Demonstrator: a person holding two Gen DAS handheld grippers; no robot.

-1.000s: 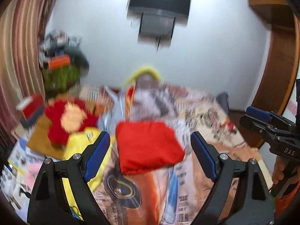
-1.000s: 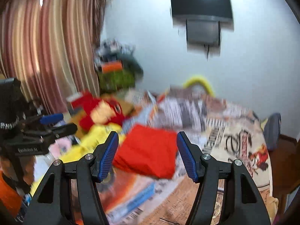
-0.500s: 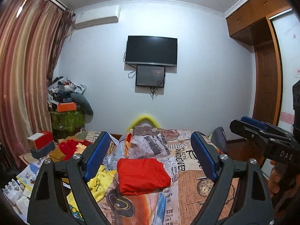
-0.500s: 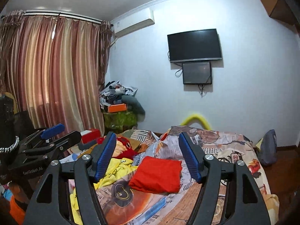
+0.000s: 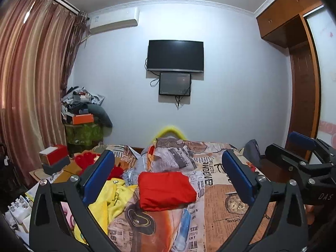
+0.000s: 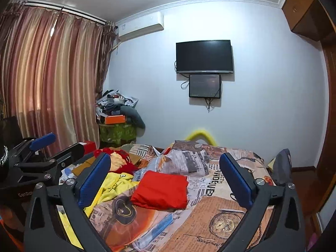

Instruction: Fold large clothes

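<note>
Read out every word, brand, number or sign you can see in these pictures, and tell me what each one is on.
"DAS": on the right tongs body, seen in the left wrist view.
"GenRob", cut off: on the left tongs body, in the right wrist view.
"VADEVER", start unclear: large letters on the newspaper-print bedsheet.
Smaller sheet print, the air conditioner sticker and the TV badge: too small to read.
</note>
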